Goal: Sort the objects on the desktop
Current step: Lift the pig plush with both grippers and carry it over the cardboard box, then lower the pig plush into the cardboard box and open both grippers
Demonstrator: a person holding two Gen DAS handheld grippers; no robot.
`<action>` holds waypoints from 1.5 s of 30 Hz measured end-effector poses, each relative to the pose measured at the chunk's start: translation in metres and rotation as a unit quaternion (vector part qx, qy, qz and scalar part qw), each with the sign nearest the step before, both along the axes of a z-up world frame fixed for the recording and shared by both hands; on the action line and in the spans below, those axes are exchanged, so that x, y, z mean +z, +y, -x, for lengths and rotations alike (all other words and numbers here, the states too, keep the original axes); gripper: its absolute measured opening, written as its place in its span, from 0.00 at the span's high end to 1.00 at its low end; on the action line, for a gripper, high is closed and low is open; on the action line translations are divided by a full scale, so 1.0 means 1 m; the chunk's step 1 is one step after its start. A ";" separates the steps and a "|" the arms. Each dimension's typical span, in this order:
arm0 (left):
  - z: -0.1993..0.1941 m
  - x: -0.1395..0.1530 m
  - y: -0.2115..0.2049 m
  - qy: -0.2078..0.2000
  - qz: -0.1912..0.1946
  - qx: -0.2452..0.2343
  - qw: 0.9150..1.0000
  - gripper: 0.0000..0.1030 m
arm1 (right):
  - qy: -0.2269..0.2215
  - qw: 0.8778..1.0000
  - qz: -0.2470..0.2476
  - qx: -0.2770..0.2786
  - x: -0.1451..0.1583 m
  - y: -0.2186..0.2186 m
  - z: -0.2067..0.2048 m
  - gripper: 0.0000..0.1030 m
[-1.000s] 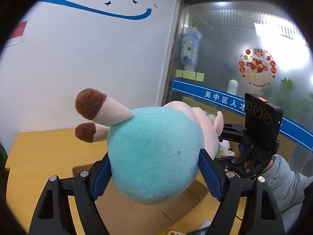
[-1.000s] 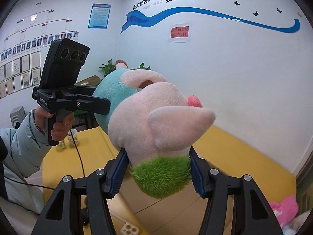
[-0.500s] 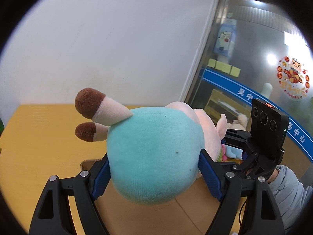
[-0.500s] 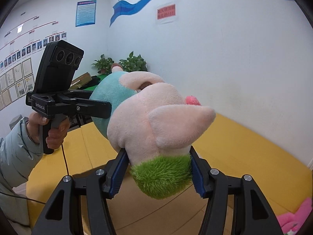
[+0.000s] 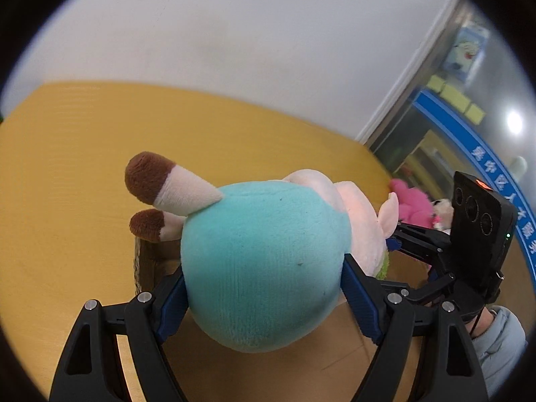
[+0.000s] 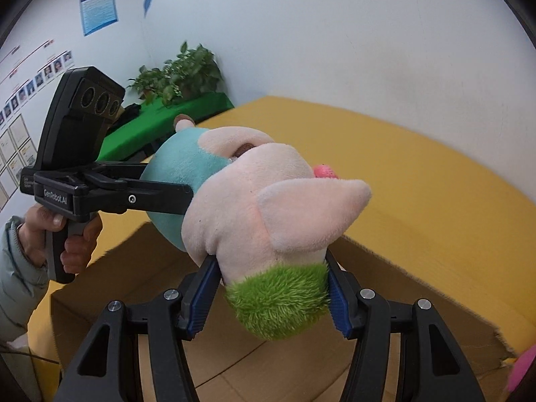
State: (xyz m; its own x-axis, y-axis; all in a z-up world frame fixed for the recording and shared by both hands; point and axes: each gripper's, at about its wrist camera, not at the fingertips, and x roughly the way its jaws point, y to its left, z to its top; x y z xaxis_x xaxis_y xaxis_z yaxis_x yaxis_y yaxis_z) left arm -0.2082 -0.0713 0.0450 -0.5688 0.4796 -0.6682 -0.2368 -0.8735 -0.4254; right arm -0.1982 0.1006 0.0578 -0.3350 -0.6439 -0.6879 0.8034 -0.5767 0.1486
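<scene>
Both grippers hold one plush pig. In the left wrist view my left gripper (image 5: 264, 296) is shut on the pig's teal body (image 5: 261, 261), brown-tipped legs pointing left. In the right wrist view my right gripper (image 6: 271, 296) is shut on the pig's pink head (image 6: 264, 207) with its green hair tuft. The pig hangs in the air above an open cardboard box (image 6: 140, 268) on the yellow table (image 6: 418, 181). The left gripper shows in the right wrist view (image 6: 174, 197), the right gripper in the left wrist view (image 5: 395, 241).
A pink plush toy (image 5: 412, 204) lies on the table behind the right gripper, and its edge shows at the lower right of the right wrist view (image 6: 522, 368). The box wall (image 5: 147, 261) shows under the pig. A white wall (image 5: 234, 33) stands behind the table.
Both grippers have tilted and moved downward with the pig: the wall decorations have left view and the table and the box now fill more of both views.
</scene>
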 end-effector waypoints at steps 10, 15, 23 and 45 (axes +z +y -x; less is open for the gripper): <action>-0.003 -0.016 0.006 -0.069 0.102 0.025 0.992 0.14 | -0.074 0.996 -0.035 -0.017 -0.076 -0.004 0.006 0.41; -0.012 -0.009 -0.003 -0.080 0.089 0.024 0.993 0.13 | -0.098 0.994 -0.042 -0.034 -0.073 -0.010 0.016 0.31; -0.013 -0.003 -0.042 -0.065 0.068 0.038 0.995 0.13 | -0.112 0.993 0.006 -0.034 -0.038 -0.022 0.017 0.30; -0.104 0.086 -0.053 0.073 0.065 0.043 0.994 0.13 | -0.035 0.994 0.012 -0.098 0.068 0.080 -0.114 0.00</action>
